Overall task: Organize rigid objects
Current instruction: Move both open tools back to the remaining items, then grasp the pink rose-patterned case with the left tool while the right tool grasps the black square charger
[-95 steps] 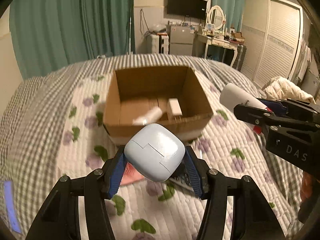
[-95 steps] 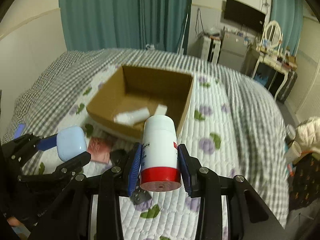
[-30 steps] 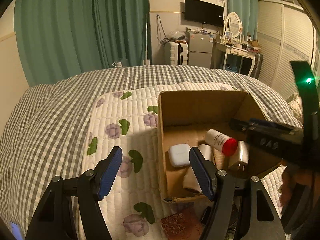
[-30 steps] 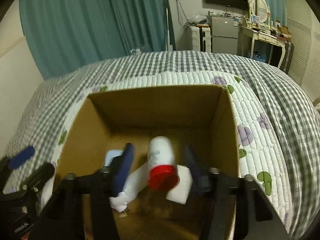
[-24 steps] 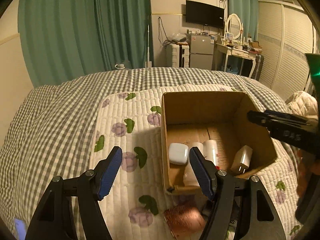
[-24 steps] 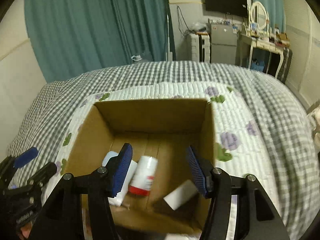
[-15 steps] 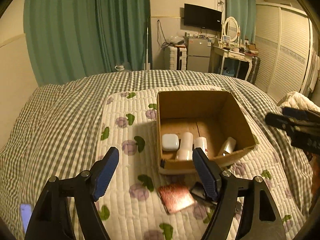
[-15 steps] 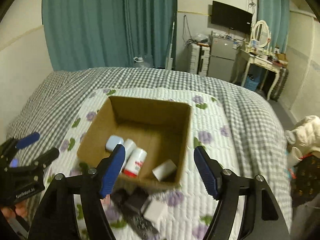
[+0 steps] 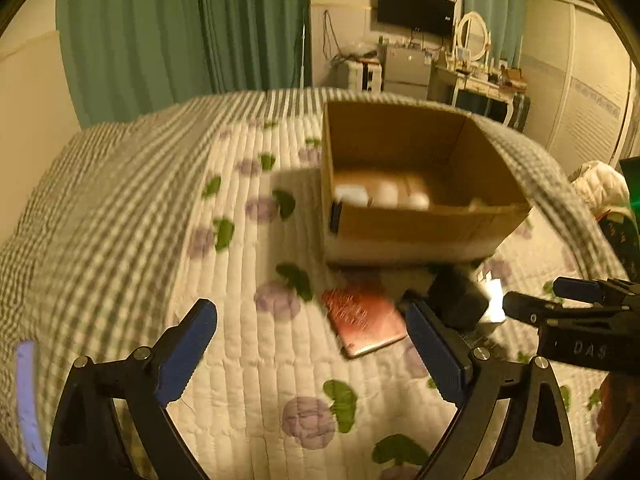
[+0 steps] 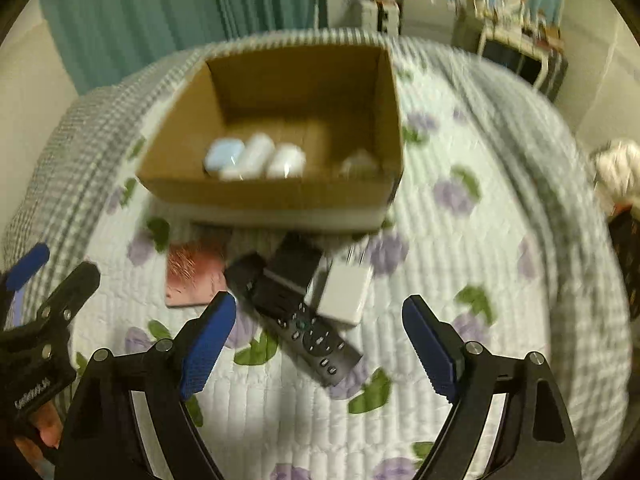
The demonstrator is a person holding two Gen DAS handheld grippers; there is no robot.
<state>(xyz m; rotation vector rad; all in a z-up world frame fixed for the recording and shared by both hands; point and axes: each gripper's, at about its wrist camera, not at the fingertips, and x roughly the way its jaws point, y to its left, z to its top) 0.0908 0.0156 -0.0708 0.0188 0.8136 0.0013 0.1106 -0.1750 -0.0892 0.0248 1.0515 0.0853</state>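
Both claws are empty and spreading wider. The left gripper [image 9: 312,348] hangs over the quilt [image 9: 248,364], with the reddish card [image 9: 366,320] just inside its right finger. The right gripper [image 10: 318,342] hangs over the black remote [image 10: 296,320].

4 things lie loose on the quilt at 6 o'clock of the cardboard box [image 10: 280,196]. From the remote's middle, the card is at 9 o'clock, the black block [image 10: 298,260] at 12 and the white charger [image 10: 344,296] at 2, both apparently resting on the remote.

I judge the remote stiff, light and slick: pinch it across its narrow width near the middle. The charger looks boxy and hard: take its flat sides. The card is thin and flat on soft quilt, so its edge will likely be hardest to catch.
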